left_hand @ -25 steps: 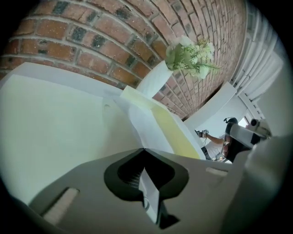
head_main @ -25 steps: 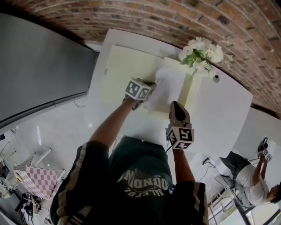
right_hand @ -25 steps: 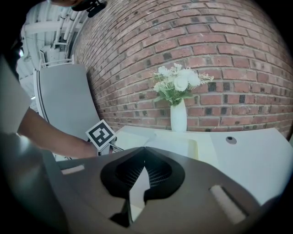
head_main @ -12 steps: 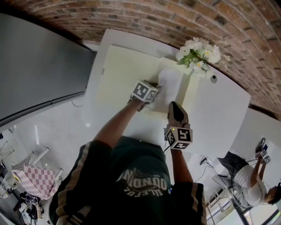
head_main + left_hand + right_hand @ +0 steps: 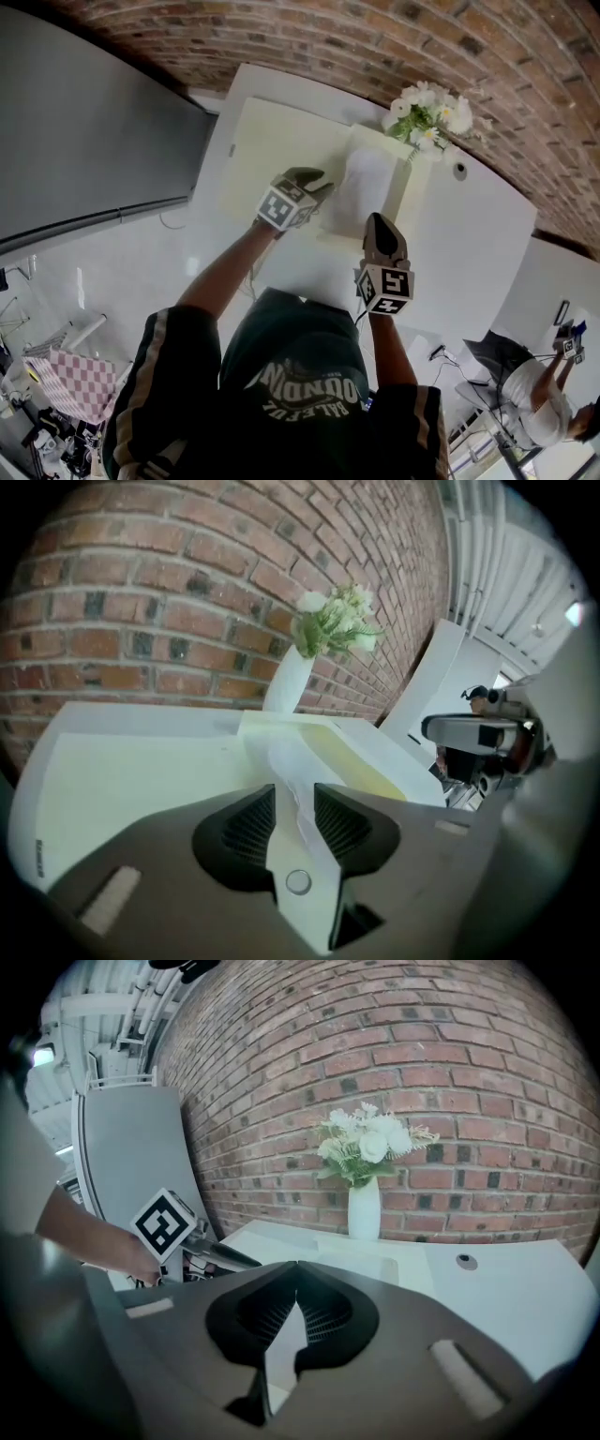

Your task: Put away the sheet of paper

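A white sheet of paper (image 5: 364, 187) lies on the right half of an open pale yellow folder (image 5: 272, 155) on the white table (image 5: 469, 244). My left gripper (image 5: 314, 176) is at the sheet's left edge. In the left gripper view its jaws (image 5: 293, 794) are opening, and the paper's (image 5: 281, 761) edge runs up the gap between them without either pad pressing on it. My right gripper (image 5: 377, 223) hovers at the folder's near edge, just below the sheet. Its jaw tips meet in the right gripper view (image 5: 296, 1267), so it is shut, and nothing is between them.
A white vase of flowers (image 5: 422, 117) stands at the table's far edge, right behind the folder. A small dark round fitting (image 5: 459, 171) sits in the tabletop to its right. A brick wall runs behind the table and a grey panel (image 5: 84, 141) stands to the left.
The left gripper's jaws have opened and let go of the paper's edge, and the gripper has drawn back to the left. The sheet has settled onto the folder. The right gripper has barely moved.
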A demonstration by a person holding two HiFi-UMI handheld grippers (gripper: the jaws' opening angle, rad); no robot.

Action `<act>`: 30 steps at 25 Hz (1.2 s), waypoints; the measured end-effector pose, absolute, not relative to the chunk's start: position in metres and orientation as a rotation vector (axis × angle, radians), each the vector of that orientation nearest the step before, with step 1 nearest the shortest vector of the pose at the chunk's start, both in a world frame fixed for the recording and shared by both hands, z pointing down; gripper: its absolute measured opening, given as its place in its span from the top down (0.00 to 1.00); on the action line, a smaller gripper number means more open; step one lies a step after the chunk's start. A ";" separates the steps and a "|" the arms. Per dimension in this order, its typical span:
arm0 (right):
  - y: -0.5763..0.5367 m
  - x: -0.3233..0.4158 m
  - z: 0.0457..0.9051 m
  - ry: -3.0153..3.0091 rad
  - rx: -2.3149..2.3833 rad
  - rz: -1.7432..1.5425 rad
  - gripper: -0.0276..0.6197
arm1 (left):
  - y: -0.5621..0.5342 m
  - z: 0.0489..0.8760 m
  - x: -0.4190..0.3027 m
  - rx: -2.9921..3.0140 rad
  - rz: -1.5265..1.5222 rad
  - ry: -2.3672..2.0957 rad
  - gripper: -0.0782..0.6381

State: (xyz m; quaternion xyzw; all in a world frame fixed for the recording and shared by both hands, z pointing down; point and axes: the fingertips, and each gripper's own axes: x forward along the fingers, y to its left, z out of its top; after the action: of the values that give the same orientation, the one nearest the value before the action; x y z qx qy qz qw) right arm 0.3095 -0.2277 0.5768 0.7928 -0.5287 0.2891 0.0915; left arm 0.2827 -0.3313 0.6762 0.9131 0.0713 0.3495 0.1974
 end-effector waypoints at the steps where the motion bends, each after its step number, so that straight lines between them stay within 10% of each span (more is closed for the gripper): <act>1: -0.229 0.308 0.574 -1.577 2.352 0.846 0.96 | -0.334 0.669 0.279 2.598 0.954 0.191 0.72; 6: -0.234 0.304 0.554 -1.597 2.363 0.753 0.96 | -0.336 0.630 0.259 2.722 0.847 0.156 0.87; 30: -0.233 0.292 0.487 -1.641 2.470 0.545 0.96 | -0.337 0.523 0.228 2.940 0.609 0.010 0.88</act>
State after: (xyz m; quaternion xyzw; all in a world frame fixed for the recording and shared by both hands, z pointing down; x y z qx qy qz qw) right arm 0.2918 -0.2330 0.4865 0.8177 -0.5431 0.1803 0.0632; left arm 0.2285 -0.3371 0.5233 0.9768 0.0033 0.2024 0.0696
